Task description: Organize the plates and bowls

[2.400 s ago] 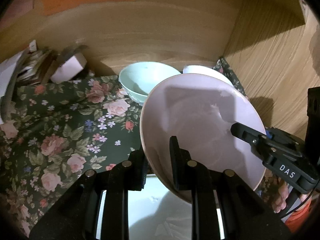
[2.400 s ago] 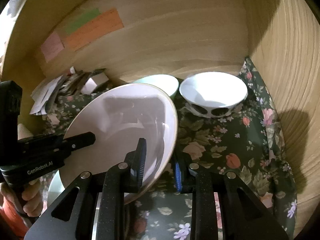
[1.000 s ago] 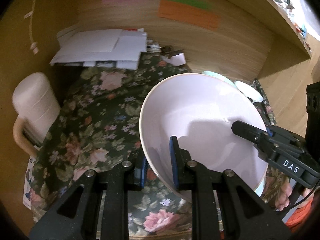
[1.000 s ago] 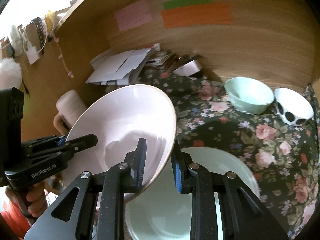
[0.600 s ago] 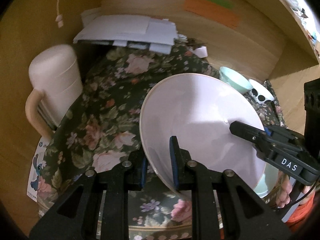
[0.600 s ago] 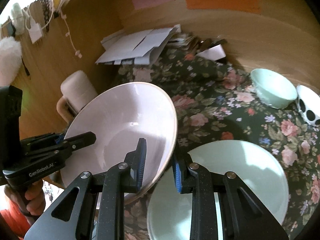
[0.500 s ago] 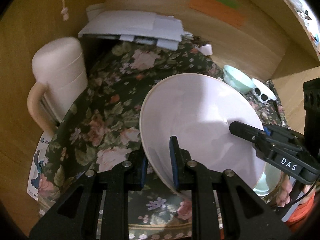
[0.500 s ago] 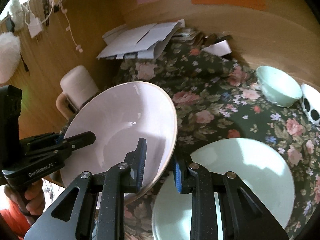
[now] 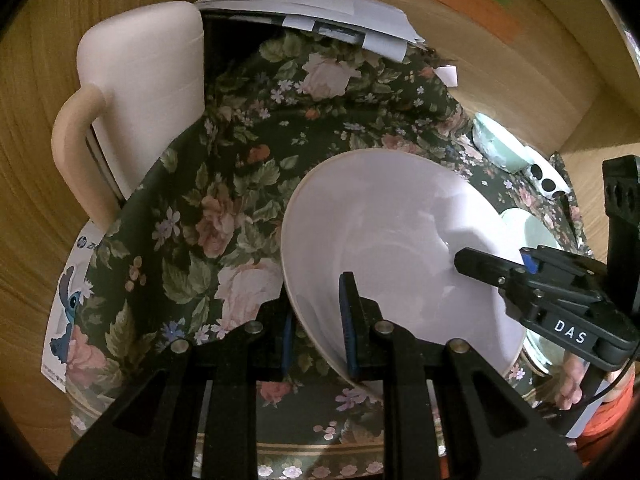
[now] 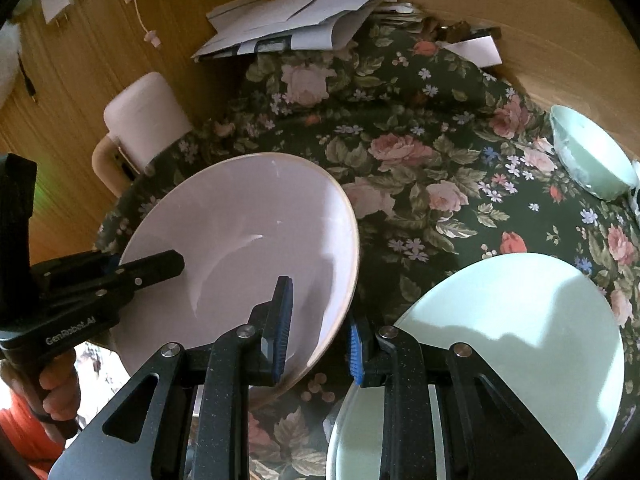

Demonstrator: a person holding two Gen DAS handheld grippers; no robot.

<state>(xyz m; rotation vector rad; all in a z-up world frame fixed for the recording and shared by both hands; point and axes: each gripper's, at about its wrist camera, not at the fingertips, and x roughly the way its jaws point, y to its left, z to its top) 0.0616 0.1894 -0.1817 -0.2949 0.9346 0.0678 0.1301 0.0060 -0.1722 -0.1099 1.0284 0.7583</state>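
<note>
A large pale pink plate (image 9: 392, 240) (image 10: 248, 248) hangs tilted over the floral cloth, held from both sides. My left gripper (image 9: 316, 328) is shut on its near-left rim. My right gripper (image 10: 320, 332) is shut on the opposite rim, and it shows in the left wrist view as the black tool (image 9: 560, 300). A mint green plate (image 10: 512, 352) lies flat on the cloth to the right of the pink one. A mint green bowl (image 10: 588, 156) and a white bowl with black dots (image 9: 548, 178) stand at the far right.
A cream mug with a handle (image 9: 136, 92) stands at the left against the wooden wall. A stack of papers (image 10: 296, 20) lies at the back. Wooden walls (image 9: 32, 160) close in the left and rear. A cartoon card (image 9: 72, 292) pokes out under the cloth's left edge.
Both grippers have carried the pink plate leftward and lower, closer to the cloth and the mug. The green plate and bowls have slid toward the right of the views.
</note>
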